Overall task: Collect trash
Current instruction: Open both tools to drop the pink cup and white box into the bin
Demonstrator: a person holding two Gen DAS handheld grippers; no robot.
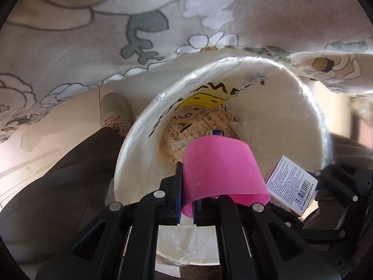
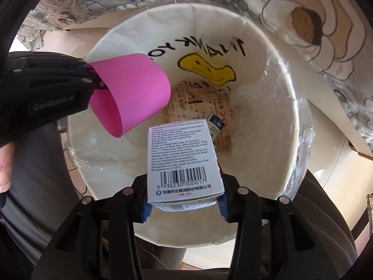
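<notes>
My left gripper (image 1: pixel 186 198) is shut on the rim of a pink plastic cup (image 1: pixel 221 168), held over the mouth of a white trash bin (image 1: pixel 312 107) lined with a duck-print bag. The cup (image 2: pixel 130 93) and left gripper (image 2: pixel 95 84) also show in the right wrist view. My right gripper (image 2: pixel 184 207) is shut on a white medicine box (image 2: pixel 181 158) with a barcode, held above the bin (image 2: pixel 275 53). The box also shows at the right of the left wrist view (image 1: pixel 291 184). Printed wrappers (image 2: pixel 205 107) and a small blue-white packet (image 2: pixel 216 126) lie at the bin's bottom.
A floral bedsheet (image 1: pixel 93 35) hangs close behind the bin and drapes by its far rim (image 2: pixel 314 23). A person's dark trouser leg (image 1: pixel 58 186) and light shoe (image 1: pixel 114 112) stand left of the bin. Pale floor tiles (image 1: pixel 35 140) lie around.
</notes>
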